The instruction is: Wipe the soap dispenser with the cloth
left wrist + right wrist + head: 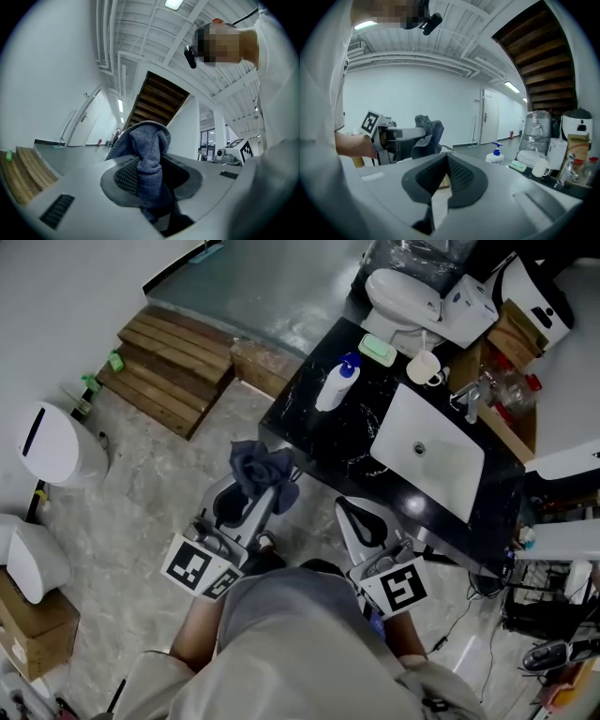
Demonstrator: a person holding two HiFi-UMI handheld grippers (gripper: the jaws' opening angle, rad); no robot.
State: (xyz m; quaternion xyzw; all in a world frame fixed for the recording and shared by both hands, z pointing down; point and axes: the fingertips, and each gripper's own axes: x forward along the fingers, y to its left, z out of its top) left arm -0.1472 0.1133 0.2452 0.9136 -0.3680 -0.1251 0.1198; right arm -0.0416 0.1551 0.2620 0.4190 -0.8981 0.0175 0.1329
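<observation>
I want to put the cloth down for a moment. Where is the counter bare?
The counter is bare at the corner nearest the cloth, and in the strip between the dispenser and the sink. The far edge is crowded: soap dish, cup and faucet stand close together.

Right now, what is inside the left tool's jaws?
A dark blue cloth, bunched and clamped in the left tool, its folds spilling above the jaws. What lies pinched deeper in, and any end hanging below, the tool body covers.
</observation>
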